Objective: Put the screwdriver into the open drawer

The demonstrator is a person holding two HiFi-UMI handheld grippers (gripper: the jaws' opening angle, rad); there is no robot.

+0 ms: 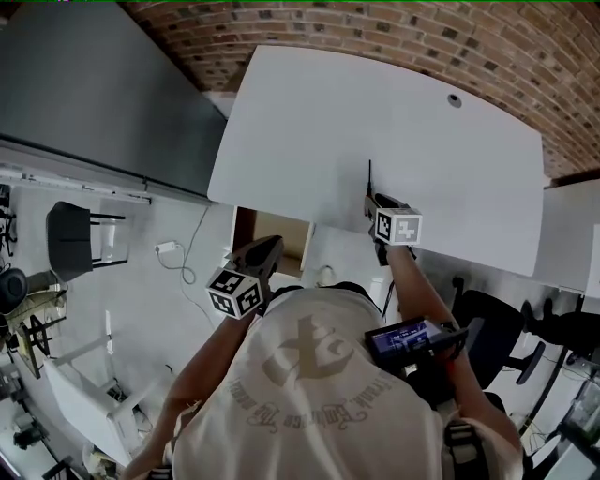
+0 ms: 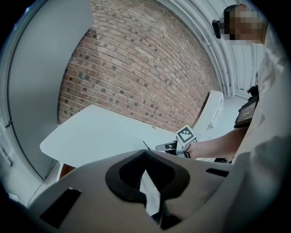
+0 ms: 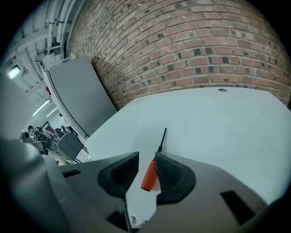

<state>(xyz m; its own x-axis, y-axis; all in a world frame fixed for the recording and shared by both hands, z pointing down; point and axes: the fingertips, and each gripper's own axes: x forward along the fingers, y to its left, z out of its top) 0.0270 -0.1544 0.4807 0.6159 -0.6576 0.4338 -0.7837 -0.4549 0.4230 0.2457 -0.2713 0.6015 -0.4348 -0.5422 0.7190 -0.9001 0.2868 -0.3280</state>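
Here the right tool (image 3: 146, 157) stands spread around the screwdriver (image 3: 149, 174), left tool (image 2: 145, 153) pressed together.

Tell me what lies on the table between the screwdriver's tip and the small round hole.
Nothing: only bare white table shows between the screwdriver and the hole, in the right gripper view.

A brick wall (image 1: 375, 28) runs behind the white tabletop (image 1: 450, 159), a grey panel (image 1: 84, 84) beside it. A black chair (image 1: 67, 239) stands on the pale floor (image 1: 150, 309).
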